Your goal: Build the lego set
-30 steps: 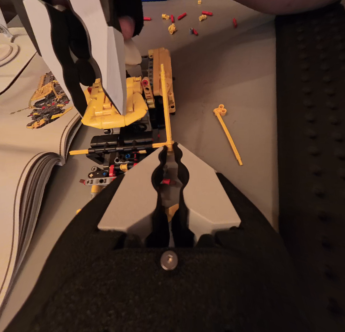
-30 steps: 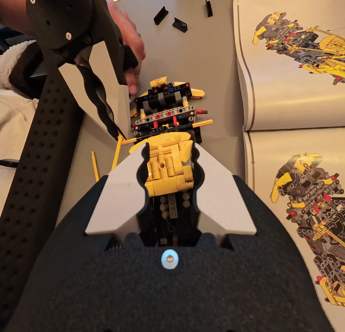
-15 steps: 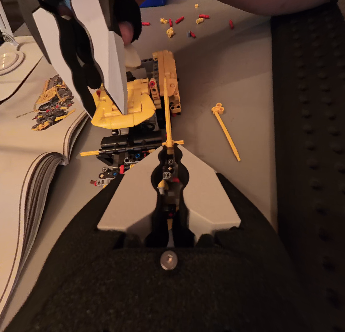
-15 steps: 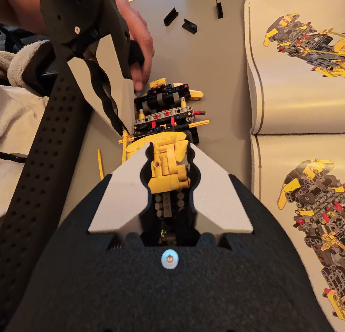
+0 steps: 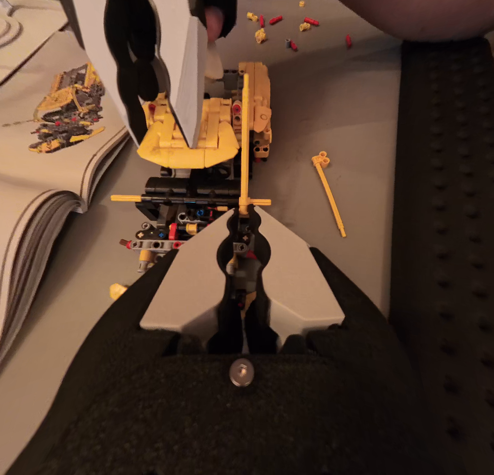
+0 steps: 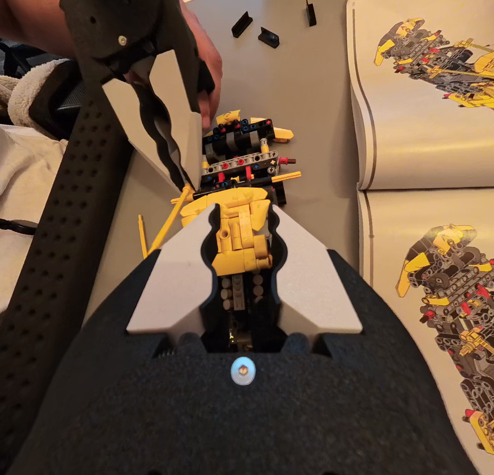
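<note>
Two tools on one half-built model (image 5: 187, 147), standing on the desk (image 5: 334, 101). Left tool (image 5: 242, 211) closed at the near end of the model, pinching the joint end of a long yellow rod (image 5: 244, 141). Rod laid along the side of the model away from the instruction book (image 5: 40, 168) and crossing a second yellow axle at the pinched end. Right tool (image 6: 244, 208) clamped on the yellow hood of the model, jaws half apart with the hood filling the gap, apparently to keep the model steady.

Done so far, as far as visible: a black and grey frame with red and blue pins, the yellow hood, and a yellow beam next to the rod. Rod probably being fitted now; seated or not, cannot tell.

Plenty left, by my judgement. Near the model on the rod side, one more loose rod (image 5: 328, 192) with a connector, flat on the desk. Beyond the model, a scatter of small red and yellow pins (image 5: 280, 24). Well past the model's other end, three black pieces (image 6: 267, 37), unused. Beside the model, the open book, showing a larger and fuller machine. Roughly the middle of the build, not near the finish.
</note>
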Tool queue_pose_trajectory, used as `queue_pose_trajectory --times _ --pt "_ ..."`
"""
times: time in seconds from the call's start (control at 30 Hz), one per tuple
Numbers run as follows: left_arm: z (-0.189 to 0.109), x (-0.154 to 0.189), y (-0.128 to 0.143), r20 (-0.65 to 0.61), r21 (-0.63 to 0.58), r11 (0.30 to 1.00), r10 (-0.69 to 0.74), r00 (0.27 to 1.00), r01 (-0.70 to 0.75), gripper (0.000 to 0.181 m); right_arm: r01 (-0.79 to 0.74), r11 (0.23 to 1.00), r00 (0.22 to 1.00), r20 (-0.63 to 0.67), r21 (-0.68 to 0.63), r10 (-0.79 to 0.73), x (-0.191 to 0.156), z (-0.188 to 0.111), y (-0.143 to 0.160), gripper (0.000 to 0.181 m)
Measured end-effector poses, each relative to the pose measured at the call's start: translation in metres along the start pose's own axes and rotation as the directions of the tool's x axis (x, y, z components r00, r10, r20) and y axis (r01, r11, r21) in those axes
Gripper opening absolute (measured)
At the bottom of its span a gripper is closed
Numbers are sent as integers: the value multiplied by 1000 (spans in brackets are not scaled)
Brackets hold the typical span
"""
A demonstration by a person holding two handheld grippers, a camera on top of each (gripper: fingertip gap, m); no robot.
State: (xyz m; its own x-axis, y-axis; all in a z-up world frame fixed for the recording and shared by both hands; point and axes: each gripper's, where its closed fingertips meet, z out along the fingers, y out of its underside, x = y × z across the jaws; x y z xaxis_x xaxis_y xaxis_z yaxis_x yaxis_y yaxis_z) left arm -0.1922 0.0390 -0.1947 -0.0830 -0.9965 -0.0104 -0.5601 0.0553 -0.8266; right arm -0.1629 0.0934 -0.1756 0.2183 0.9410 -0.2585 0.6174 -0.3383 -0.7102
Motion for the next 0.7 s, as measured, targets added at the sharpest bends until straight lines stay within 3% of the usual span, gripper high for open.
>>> queue_pose_trajectory --times 0.43,0.5,0.57,0.63,0.7 --pt "-3 -1 -1 -1 16 999 -37 999 37 10 -5 1000 999 -41 7 5 5 -9 0 40" --pt "-13 -6 -13 21 81 996 -30 999 28 16 7 997 992 -130 82 3 6 -30 -6 48" --pt "-23 -9 -27 21 128 991 -29 999 26 22 21 979 975 -220 203 25 -5 -61 -12 35" --pt "-20 -3 -35 3 103 995 19 1000 -19 24 -8 952 958 -269 307 95 -23 -79 -10 31" --pt "-8 6 -39 11 30 991 133 991 -133 24 -72 945 925 -333 320 183 -35 -80 9 33"
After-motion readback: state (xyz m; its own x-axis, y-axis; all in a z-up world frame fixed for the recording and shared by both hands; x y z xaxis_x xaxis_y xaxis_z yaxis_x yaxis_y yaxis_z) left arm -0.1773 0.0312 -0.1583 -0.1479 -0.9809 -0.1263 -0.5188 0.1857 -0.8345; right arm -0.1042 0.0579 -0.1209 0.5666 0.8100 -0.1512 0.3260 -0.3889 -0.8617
